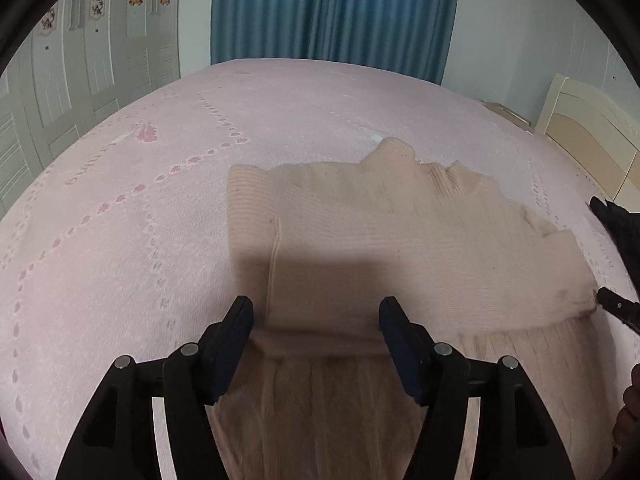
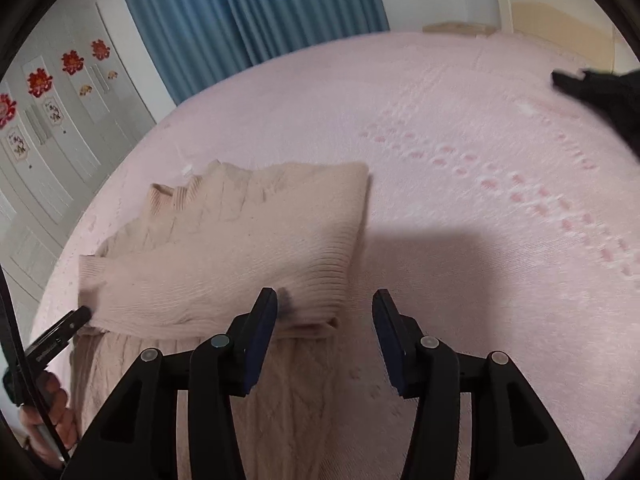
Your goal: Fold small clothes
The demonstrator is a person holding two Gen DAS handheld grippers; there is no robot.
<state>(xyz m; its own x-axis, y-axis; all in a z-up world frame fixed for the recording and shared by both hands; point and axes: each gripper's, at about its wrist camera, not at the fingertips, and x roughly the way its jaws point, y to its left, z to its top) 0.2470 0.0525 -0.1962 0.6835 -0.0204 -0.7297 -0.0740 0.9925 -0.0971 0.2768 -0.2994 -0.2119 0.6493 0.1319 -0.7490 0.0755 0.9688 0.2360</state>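
In the left wrist view the left gripper (image 1: 316, 320) is seen with its jaws standing wide apart; the folded edge of the beige knit sweater (image 1: 400, 232) lies between them, but the pads are not pressed on it, so nothing is held. In the right wrist view the right gripper (image 2: 325, 312) is likewise parted about halfway, with only the sweater's near right corner beside its left finger and bare bed cover between the pads; no grip is seen there either. The sweater is spread on the pink bed (image 1: 120, 220), its far portion doubled over the near portion, the fold edge running from about nine o'clock to three o'clock just ahead of both grippers, and the ribbed neck (image 1: 394, 152) pointing toward twelve o'clock. The fold appears to have just been laid, so the step in hand is judged to be releasing and tidying. It is best done by lifting both grippers straight off without dragging the knit, then pressing the doubled layer flat and squaring its corners, since soft knit is likely to creep or bunch. A dark garment (image 2: 600, 92) is seen at two o'clock, well apart, and blue curtains (image 1: 336, 12) at twelve o'clock beyond the bed.
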